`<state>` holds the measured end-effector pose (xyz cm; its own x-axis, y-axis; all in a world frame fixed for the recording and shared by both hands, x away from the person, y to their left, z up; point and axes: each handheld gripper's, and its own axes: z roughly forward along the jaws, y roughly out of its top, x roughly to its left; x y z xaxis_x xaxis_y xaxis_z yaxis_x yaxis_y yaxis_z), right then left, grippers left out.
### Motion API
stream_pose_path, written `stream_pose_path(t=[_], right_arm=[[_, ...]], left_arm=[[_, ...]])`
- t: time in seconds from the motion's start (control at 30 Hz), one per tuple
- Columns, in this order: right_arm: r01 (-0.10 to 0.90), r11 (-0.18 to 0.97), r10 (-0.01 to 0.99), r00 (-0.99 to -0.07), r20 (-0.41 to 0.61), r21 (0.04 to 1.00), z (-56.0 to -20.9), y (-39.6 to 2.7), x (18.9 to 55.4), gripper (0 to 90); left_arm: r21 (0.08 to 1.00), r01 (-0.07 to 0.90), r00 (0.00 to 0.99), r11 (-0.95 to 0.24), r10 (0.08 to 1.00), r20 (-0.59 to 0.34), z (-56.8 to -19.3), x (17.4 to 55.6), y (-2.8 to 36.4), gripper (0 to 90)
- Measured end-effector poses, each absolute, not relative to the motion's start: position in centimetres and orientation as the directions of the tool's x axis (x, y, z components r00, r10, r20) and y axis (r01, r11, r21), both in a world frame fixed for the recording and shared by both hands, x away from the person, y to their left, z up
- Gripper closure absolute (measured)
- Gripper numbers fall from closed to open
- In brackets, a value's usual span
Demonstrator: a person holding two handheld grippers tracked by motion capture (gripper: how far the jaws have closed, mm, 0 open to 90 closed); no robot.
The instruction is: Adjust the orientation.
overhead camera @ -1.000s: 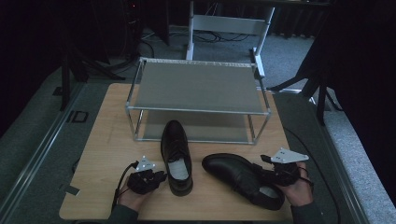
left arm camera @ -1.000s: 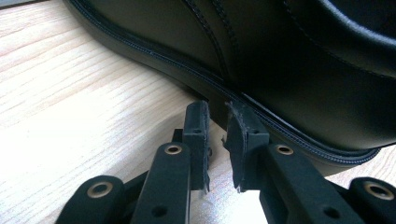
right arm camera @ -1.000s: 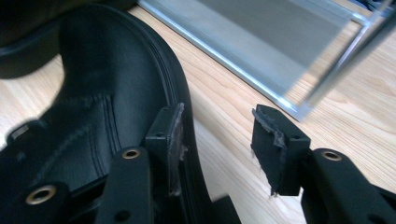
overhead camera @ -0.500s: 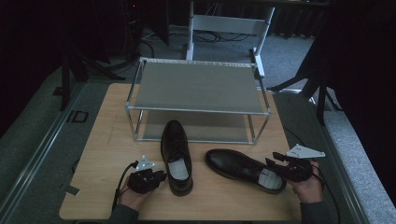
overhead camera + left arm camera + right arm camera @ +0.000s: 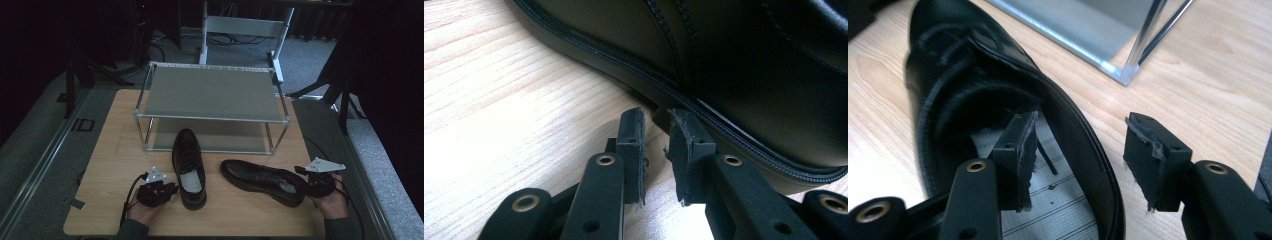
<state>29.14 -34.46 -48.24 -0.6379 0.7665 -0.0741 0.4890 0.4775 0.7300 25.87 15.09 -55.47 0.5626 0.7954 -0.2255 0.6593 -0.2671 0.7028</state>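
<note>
Two black leather shoes lie on the wooden table [image 5: 115, 150]. The left shoe [image 5: 189, 167] points toe-first at the rack. My left gripper [image 5: 172, 189] lies beside its heel; its jaws [image 5: 656, 115] stand a little apart with nothing between them, tips by the sole edge of that shoe [image 5: 749, 75]. The right shoe [image 5: 262, 181] lies crosswise with its toe to the left. My right gripper [image 5: 301, 184] is at its heel, and its jaws have just been opening. In the right gripper view [image 5: 1083, 122] one finger is inside the shoe [image 5: 973, 75] and the other outside, off the collar.
A two-shelf metal shoe rack [image 5: 210, 95] stands at the back of the table, its corner post [image 5: 1143, 30] close to the right shoe. A white frame [image 5: 245, 25] and cables sit on the floor behind. The table's front edge runs just below both hands.
The right hand has moved right, and the right shoe's heel has swung with it, so the shoe lies more crosswise. The right jaws have spread. The left hand and left shoe have stayed put.
</note>
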Motion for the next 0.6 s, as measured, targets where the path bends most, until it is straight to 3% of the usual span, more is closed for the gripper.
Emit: stream_pose_path(t=[0.5, 0.6], right_arm=[[0.465, 0.609, 0.66, -0.747, -0.085, 0.643, -48.0, -32.6, 31.0, 43.6], [0.455, 0.647, 0.642, -0.758, -0.115, 0.612, -48.0, -31.7, 31.7, 47.0]], left_arm=[[0.701, 0.663, 0.559, -0.262, 0.796, -0.231, -55.6, 26.0, 15.2, 75.7], [0.701, 0.663, 0.559, -0.262, 0.796, -0.232, -55.6, 26.0, 15.2, 75.6]])
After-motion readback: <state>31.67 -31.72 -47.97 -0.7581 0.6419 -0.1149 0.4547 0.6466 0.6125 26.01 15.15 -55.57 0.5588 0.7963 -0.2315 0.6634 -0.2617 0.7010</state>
